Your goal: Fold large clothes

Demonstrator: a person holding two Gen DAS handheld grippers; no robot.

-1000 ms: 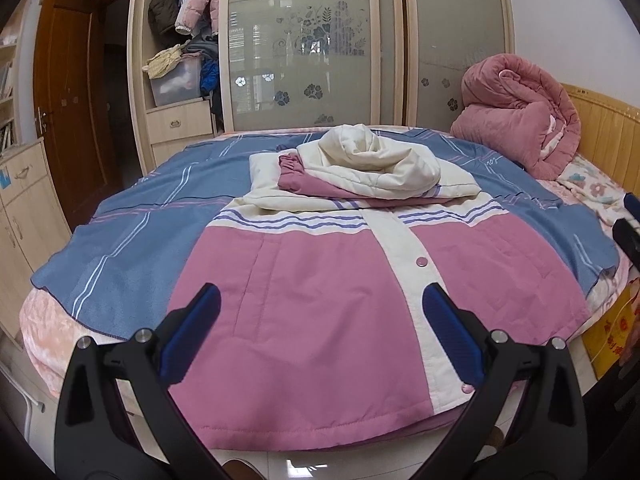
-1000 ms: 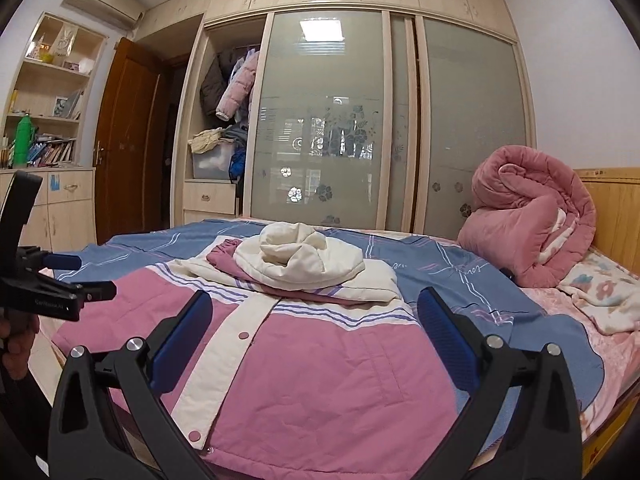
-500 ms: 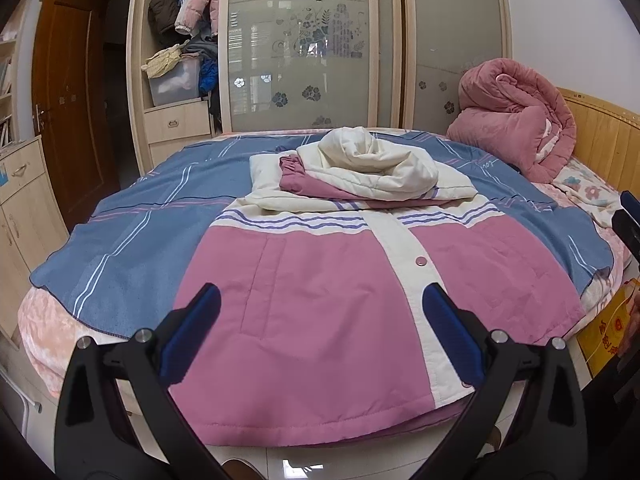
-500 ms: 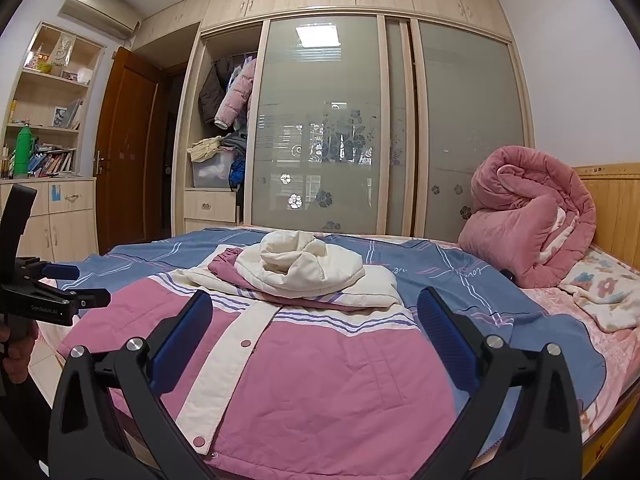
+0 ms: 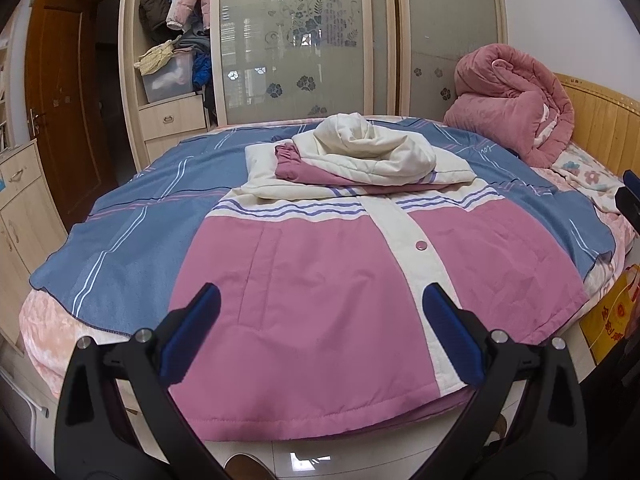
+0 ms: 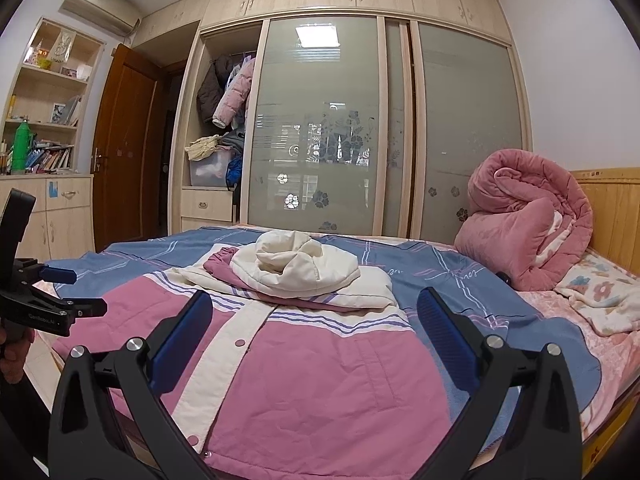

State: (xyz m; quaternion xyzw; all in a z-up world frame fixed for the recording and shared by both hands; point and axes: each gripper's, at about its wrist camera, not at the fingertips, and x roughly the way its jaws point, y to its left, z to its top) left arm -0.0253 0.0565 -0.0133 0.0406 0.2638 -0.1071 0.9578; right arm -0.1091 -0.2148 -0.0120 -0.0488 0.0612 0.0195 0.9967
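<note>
A large pink and cream hooded jacket (image 5: 320, 280) (image 6: 320, 380) lies front-up on the bed, its hem hanging at the near edge. Its cream hood (image 5: 360, 144) (image 6: 292, 264) and both sleeves are folded in over the chest. My left gripper (image 5: 320, 312) is open above the hem, nothing between its blue pads. My right gripper (image 6: 314, 320) is open too, over the jacket's right half, empty. The left gripper also shows at the left edge of the right wrist view, held by a hand (image 6: 14, 356).
A blue striped sheet (image 5: 132, 216) covers the bed. A rolled pink quilt (image 5: 516, 100) (image 6: 528, 220) sits against the wooden headboard (image 6: 612, 208) at right. Sliding-door wardrobe (image 6: 340, 128) stands behind, cabinets and a brown door (image 6: 124, 148) at left. A shoe tip (image 5: 244, 466) shows on the tiled floor.
Both grippers stay open and empty. The views have drifted slightly; the jacket has not moved.
</note>
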